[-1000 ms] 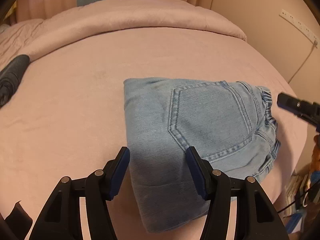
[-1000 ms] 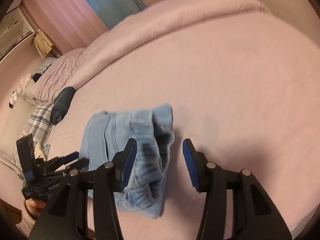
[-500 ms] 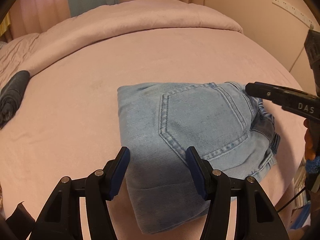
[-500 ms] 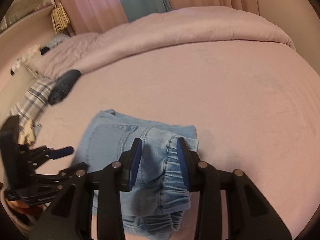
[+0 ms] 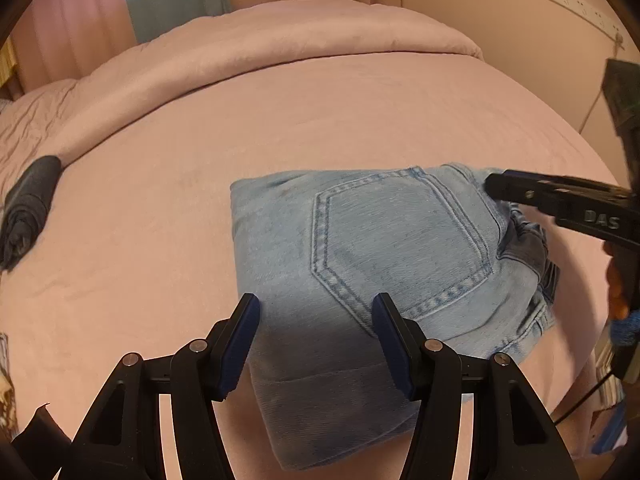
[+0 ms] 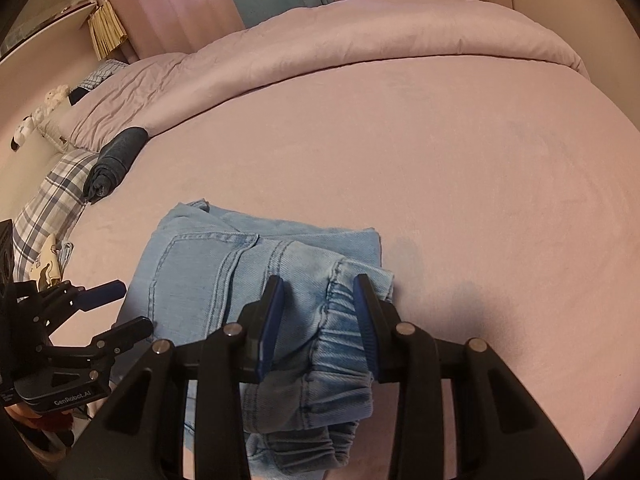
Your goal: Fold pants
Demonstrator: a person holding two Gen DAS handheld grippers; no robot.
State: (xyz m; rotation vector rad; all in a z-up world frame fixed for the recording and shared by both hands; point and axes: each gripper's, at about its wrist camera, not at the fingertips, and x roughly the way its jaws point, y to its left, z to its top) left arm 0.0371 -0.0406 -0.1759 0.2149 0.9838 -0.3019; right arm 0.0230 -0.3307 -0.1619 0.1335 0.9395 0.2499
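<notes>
Right gripper [image 6: 320, 320] is closing its blue-padded jaws around the gathered elastic waistband of the folded pants [image 5: 380, 264], which are lying near the front edge of a pink bed [image 5: 360, 128]; whether the pads are already pinching the cloth cannot be told. Left gripper [image 5: 316, 344] is hovering, jaws apart, over the opposite folded end, holding nothing. A lift by one corner is likely to be risky: the stacked layers of soft, pale, ribbed denim could slide apart and undo the compact fold. Stitched pocket seams and the puckered waistband are giving the bundle its only stiffness.
</notes>
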